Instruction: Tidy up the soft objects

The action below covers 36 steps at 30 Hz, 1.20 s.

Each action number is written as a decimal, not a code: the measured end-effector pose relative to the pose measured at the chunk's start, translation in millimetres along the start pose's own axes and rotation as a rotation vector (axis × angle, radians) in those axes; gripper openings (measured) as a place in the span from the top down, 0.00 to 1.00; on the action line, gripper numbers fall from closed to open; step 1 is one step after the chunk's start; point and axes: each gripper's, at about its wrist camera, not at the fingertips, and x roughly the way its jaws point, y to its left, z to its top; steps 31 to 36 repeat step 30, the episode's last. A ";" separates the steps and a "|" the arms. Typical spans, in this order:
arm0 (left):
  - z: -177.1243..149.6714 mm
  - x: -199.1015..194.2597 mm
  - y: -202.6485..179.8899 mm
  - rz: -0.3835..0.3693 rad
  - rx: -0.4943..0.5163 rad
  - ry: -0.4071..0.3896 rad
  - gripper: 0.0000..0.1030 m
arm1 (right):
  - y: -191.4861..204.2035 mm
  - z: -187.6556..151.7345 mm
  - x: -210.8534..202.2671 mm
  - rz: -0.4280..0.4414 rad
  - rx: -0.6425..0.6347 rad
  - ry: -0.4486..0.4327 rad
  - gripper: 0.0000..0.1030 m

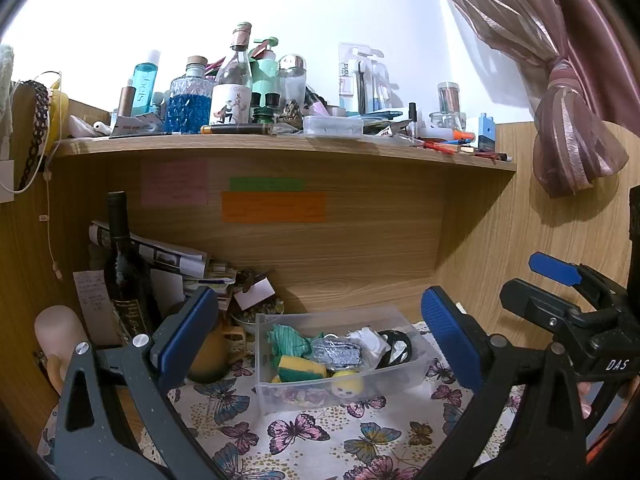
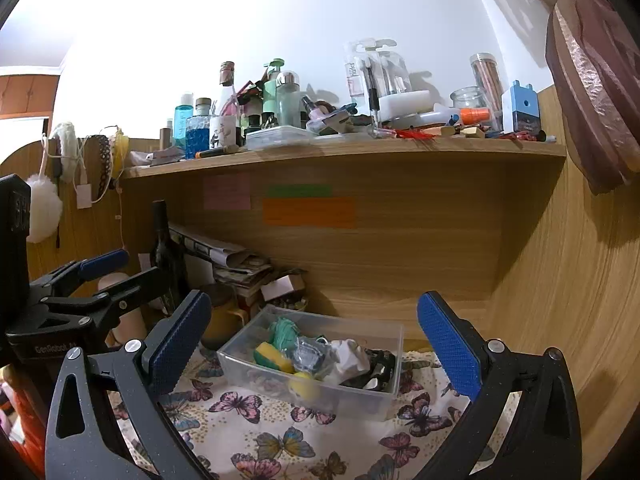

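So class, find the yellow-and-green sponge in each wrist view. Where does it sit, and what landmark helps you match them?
Left wrist: sponge low centre, inside the clear box.
Right wrist: sponge at the box's left end.
Shared landmark: orange note on the back panel.

A clear plastic rectangular bin (image 1: 340, 360) sits on a white tablecloth printed with butterflies (image 1: 296, 432), near the table's back edge against a wooden wall. Inside lie a crumpled green cloth (image 1: 289, 341), a yellow-and-green sponge (image 1: 302, 369), a shiny grey pouch (image 1: 335, 353), a white crumpled cloth (image 1: 370, 342), a black-and-white rounded item (image 1: 396, 348) and a small yellow doll-faced toy (image 1: 347, 389). The left gripper (image 1: 320, 344), with blue-padded fingers (image 1: 450, 336) spread wide, frames the bin. The right gripper (image 1: 560, 280) shows at the right edge. A dark wine bottle (image 1: 124, 272) stands at the back left.
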 end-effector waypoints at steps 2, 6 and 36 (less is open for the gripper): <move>0.1 -0.2 0.1 0.000 0.001 -0.001 0.00 | -0.2 -0.7 -0.4 -0.001 0.001 0.001 0.00; -0.1 -0.4 0.4 -0.001 0.001 -0.001 0.00 | -0.3 -1.0 -0.5 -0.001 0.001 0.002 0.00; -5.4 5.0 1.8 -0.017 0.002 0.026 0.00 | 0.1 -1.9 5.3 0.001 0.000 0.016 0.00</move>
